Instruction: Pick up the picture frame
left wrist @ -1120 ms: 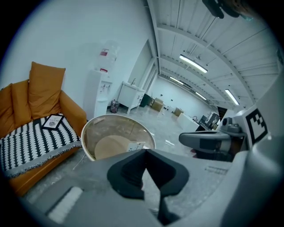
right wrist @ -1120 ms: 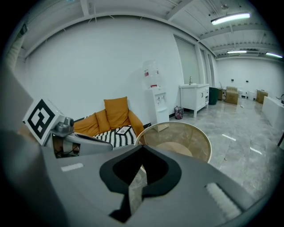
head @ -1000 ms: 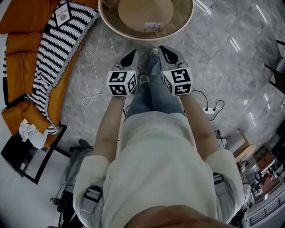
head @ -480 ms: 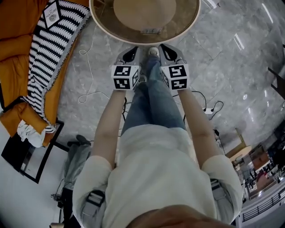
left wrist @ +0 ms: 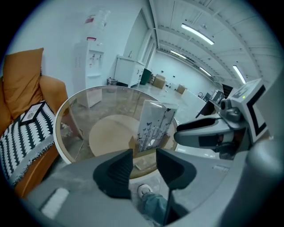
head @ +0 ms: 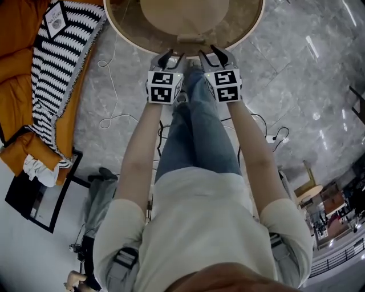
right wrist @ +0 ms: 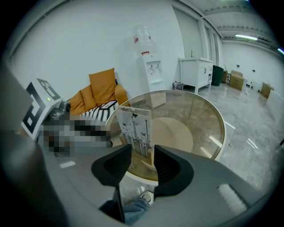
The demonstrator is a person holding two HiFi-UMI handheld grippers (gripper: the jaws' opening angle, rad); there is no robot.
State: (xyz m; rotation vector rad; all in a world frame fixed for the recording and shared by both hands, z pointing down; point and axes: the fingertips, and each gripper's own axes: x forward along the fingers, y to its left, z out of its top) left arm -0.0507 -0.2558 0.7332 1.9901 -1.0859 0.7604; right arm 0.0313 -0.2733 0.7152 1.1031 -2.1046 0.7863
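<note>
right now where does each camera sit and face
Head view: on the person's head, looking steeply down; arms, jeans, left tongs, right tongs.
Left gripper view: on left tongs, facing the picture frame; own empty jaws just opening, right tongs.
Right gripper view: on right tongs, facing the picture frame; own empty jaws just opening.
Shared: picture frame on glass table.

No print can be read; the white tag (head: 56, 17) on the black-and-white striped cushion (head: 65, 57), far left, is too small.
</note>
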